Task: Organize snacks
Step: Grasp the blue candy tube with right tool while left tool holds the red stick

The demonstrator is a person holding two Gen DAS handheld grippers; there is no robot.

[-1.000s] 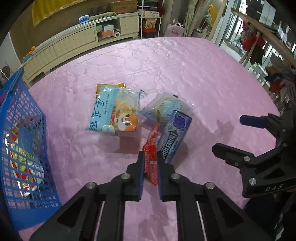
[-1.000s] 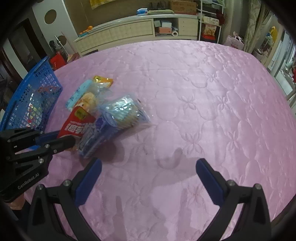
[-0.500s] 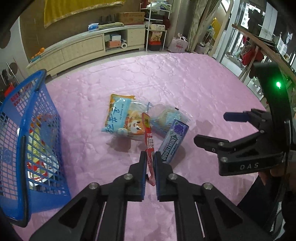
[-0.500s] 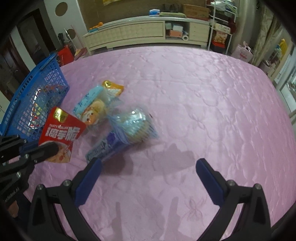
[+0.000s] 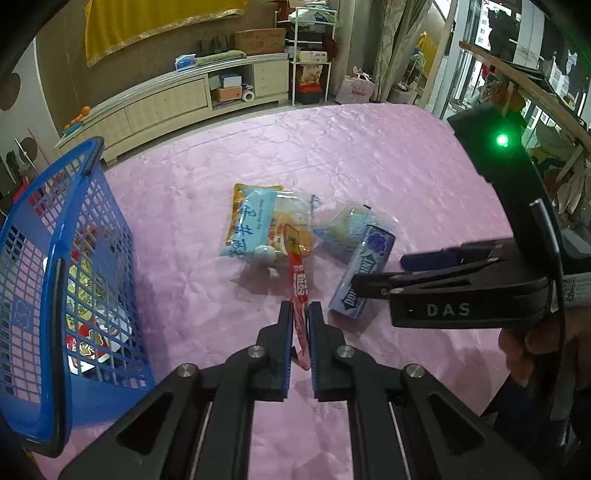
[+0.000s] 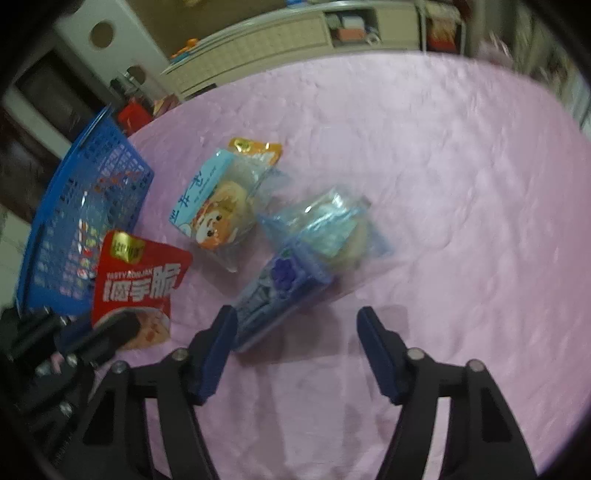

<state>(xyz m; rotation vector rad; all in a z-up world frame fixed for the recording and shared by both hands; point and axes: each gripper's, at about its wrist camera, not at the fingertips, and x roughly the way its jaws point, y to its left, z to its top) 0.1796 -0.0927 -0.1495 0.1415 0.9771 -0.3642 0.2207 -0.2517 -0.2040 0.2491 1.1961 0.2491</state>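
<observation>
The left gripper [image 5: 300, 314] is clamped on the lower edge of a red snack packet [image 5: 298, 284], which stands edge-on between its pads and clear of the cloth; from the right wrist camera the same red packet [image 6: 138, 284] shows its broad printed face, lifted in front of the basket. The right gripper [image 6: 295, 325] points steeply down at the table with its jaws closing. The near end of a blue gum pack [image 6: 275, 291] lies between its fingers, just beside the left pad, but the pads are not pressing on it.

Everything rests on a pink quilted tablecloth [image 5: 369, 166] with a stitched flower pattern that covers the whole table. Beyond the gum pack, touching its far end, lies a clear bag of pale blue sweets [image 6: 328, 225]. To its left is a blue and orange cake packet [image 6: 218, 199] with a cartoon face, lying flat. A blue plastic basket [image 5: 59, 266] stands at the left edge of the table, with several packets already inside it.

Past the table, a long pale sideboard [image 5: 166, 99] runs along the far wall, with boxes in its open shelves and on top. A yellow cloth [image 5: 147, 26] hangs on the wall above it. To the right stand a white wire rack [image 5: 312, 55], a pink bag [image 5: 354, 90] on the floor, and curtains by the windows.
</observation>
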